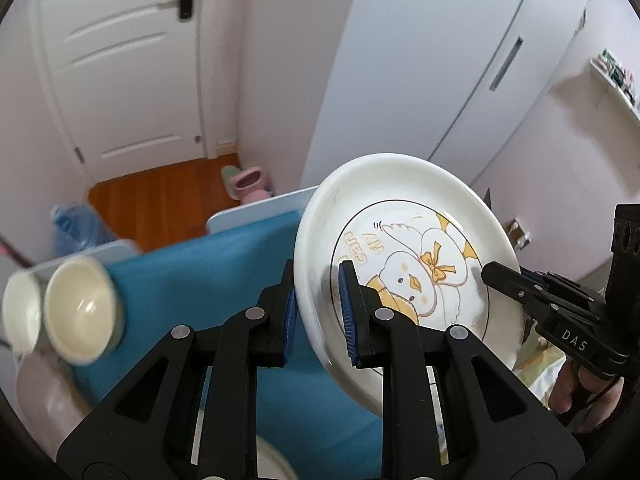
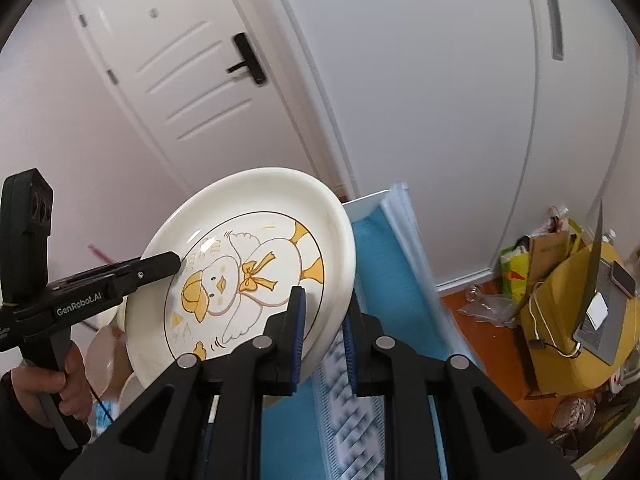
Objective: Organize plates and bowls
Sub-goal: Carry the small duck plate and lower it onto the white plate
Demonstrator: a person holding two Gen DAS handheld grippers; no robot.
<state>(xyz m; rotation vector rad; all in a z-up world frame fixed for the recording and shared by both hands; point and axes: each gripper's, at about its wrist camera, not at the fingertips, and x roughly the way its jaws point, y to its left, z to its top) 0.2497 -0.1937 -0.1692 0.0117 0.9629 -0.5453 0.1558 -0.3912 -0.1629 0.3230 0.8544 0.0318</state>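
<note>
While clamped at opposite rims, plate (image 1: 404,256) hangs tilted in the air above the blue mat (image 1: 208,280), duck print facing up toward both cameras. Pinched on its near edge by left gripper (image 1: 320,312), blue pads nearly together with only the rim between them. Gripped the same way on the other side by right gripper (image 2: 324,336), jaws almost closed on the rim. Well apart to the left, two bowls (image 1: 76,312) lying blurred near the mat's edge, with more pale crockery low in the right view, too indistinct to name. Beyond, white door (image 1: 120,60) and wooden floor.

Probably the carry step: plate lifted, not yet set down. Next move calls for keeping both grips matched and the plate level while bringing it over its stack, then lowering gently before easing the jaws apart. Destination not clear from these views.
</note>
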